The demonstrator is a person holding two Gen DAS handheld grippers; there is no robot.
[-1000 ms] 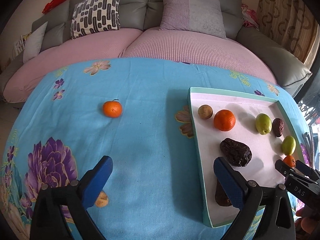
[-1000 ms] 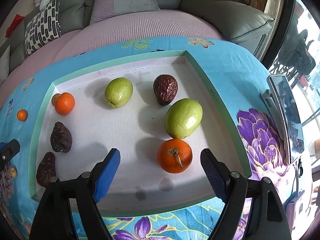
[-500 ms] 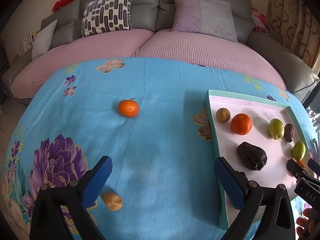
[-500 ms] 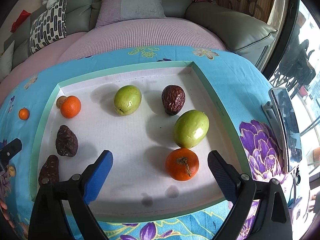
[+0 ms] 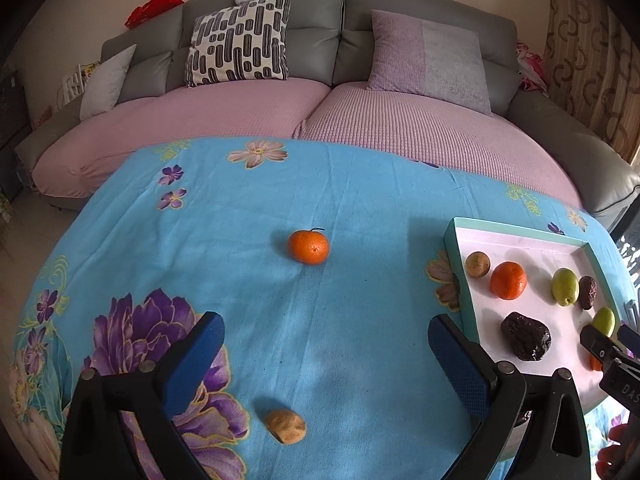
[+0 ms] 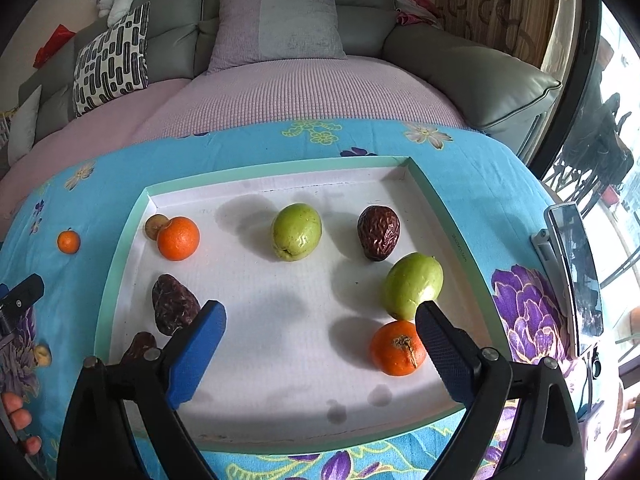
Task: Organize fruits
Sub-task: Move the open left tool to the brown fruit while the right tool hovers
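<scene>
A white tray with a green rim (image 6: 120,264) holds two oranges (image 6: 178,238) (image 6: 396,348), two green fruits (image 6: 296,231) (image 6: 413,285), several dark dates (image 6: 378,232) and a small brown fruit (image 6: 155,226). My right gripper (image 6: 320,320) hangs open over the tray's near half. The near orange lies just inside its right finger, untouched. My left gripper (image 5: 324,336) is open above the blue cloth. A loose orange (image 5: 308,247) lies beyond it. A small tan fruit (image 5: 286,426) lies near, low between its fingers. The tray rim (image 5: 452,248) is at its right.
A flowered blue cloth (image 5: 240,208) covers the round table, with a grey and pink sofa (image 5: 360,120) behind it. A phone on a stand (image 6: 572,268) sits at the table's right edge. A person's fingers (image 6: 16,416) show at the lower left of the right wrist view.
My left gripper has swung left away from the tray, bringing the tan fruit into view between its fingers. My right gripper's jaws have widened and drawn back from the near orange.
</scene>
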